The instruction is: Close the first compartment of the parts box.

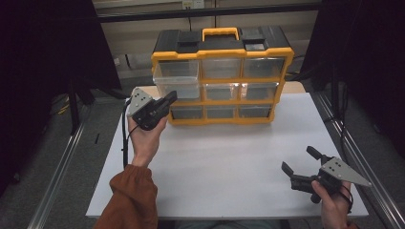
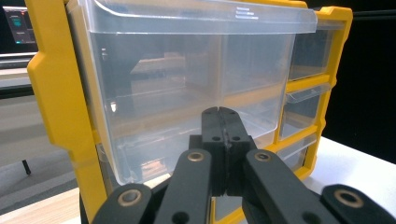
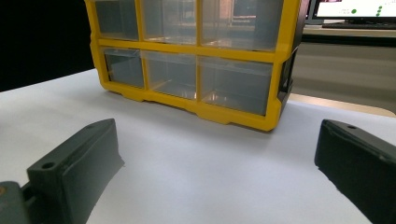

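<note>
Left gripper (image 1: pixel 171 97), jaws pressed together, is held at the pulled-out clear drawer (image 1: pixel 175 80) of the yellow organizer (image 1: pixel 282 62); right gripper (image 1: pixel 299 161) is held wide open above the white table (image 1: pixel 224 162).

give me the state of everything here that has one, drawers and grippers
top-left drawer: pulled partway out, looks empty
other drawers: pushed in
organizer handle: folded down
left gripper: shut, jaws together at the open drawer's front
right gripper: open, over the white tabletop, holding nothing
</note>
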